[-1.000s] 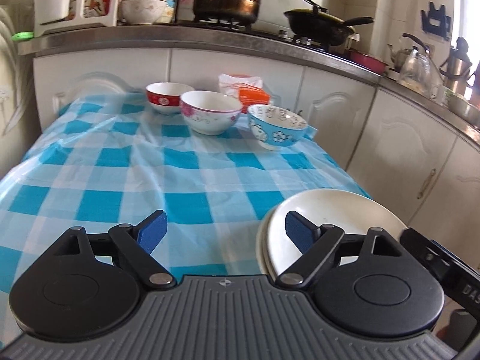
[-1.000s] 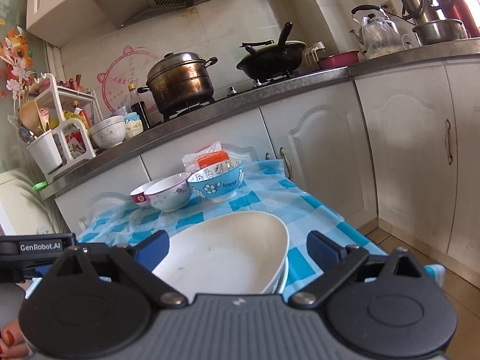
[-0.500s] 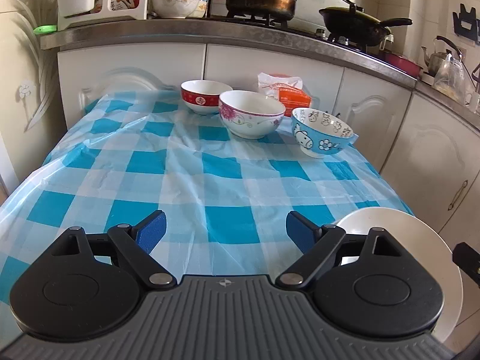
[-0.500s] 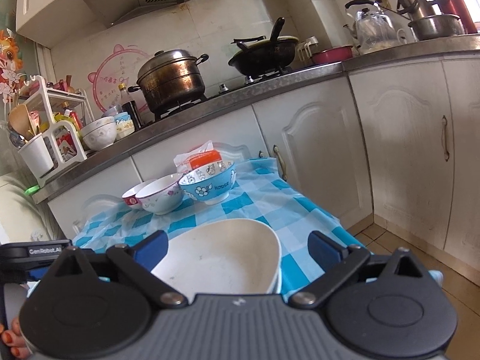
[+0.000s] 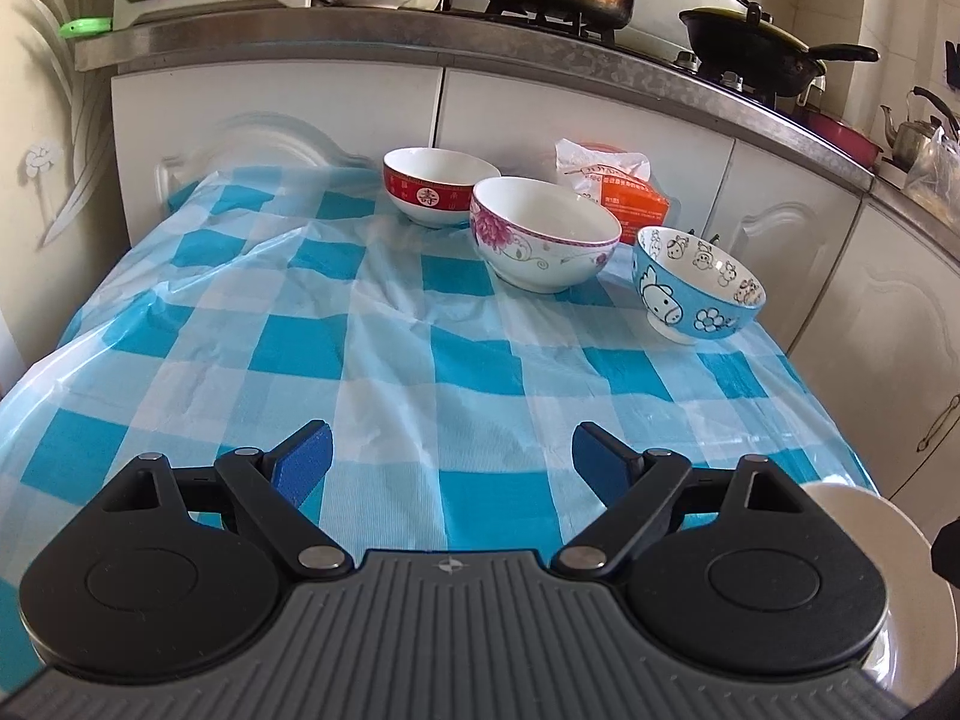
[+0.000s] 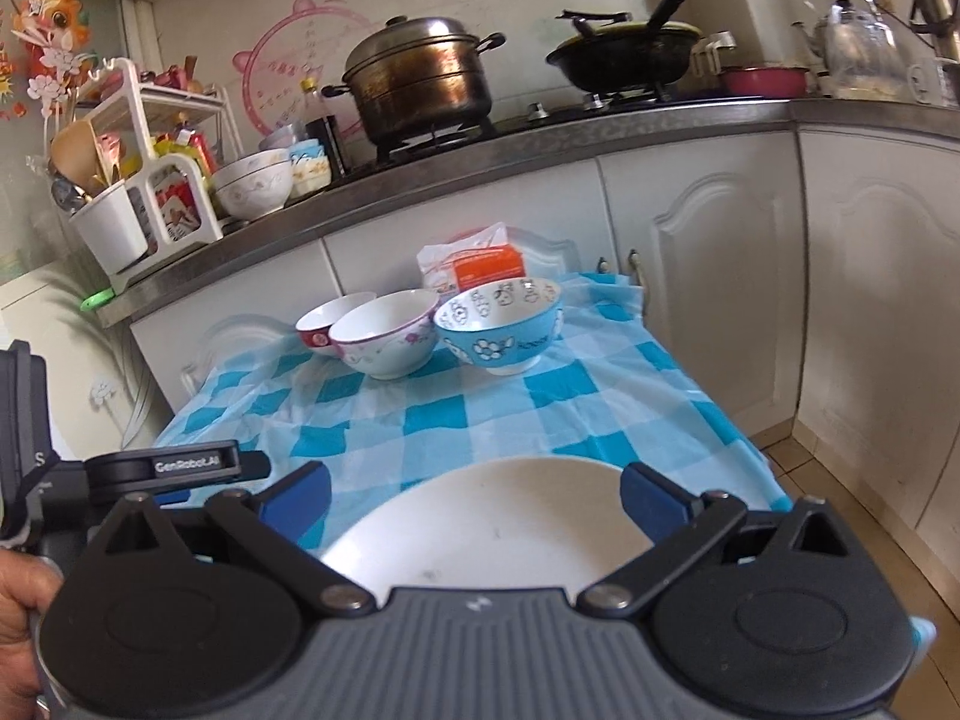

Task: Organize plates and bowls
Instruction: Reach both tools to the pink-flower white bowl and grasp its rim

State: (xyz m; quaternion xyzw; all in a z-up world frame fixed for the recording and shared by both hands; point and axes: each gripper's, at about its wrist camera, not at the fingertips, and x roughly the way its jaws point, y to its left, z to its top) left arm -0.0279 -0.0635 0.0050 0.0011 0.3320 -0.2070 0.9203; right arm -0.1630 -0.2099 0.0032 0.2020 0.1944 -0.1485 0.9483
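Soft daylight fills both views, brightest toward the upper right, where the kettle [image 6: 852, 30] area washes out. The cloth [image 5: 420, 348] on the surface shows a mild sheen and the bowls cast faint shadows. Focus is sharp throughout. Fisheye distortion bends the counter [image 5: 540, 42] and cabinet doors, and the corners darken.
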